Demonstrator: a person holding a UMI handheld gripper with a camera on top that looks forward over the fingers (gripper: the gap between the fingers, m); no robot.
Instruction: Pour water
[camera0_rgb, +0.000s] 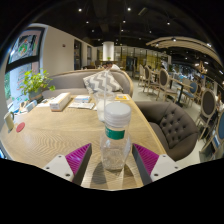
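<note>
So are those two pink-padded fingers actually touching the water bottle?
Cannot tell. In the gripper view the bottle stands on the wooden table between the gripper pads, but the clear plastic hides whether they press on it.

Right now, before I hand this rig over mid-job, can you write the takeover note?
Gripper: around the water bottle, a pad close at each side; whether both press on it cannot be told.
Bottle: clear plastic, white cap still on, green label, upright on the wooden table, between the fingers.
Nearby: books lie beyond the bottle on the table; a grey armchair stands beside the table. No cup or glass to pour into is in view.
Done: gripper brought to the bottle.
Left: confirm the grasp, lift, open the cap, find a container, pour.
</note>
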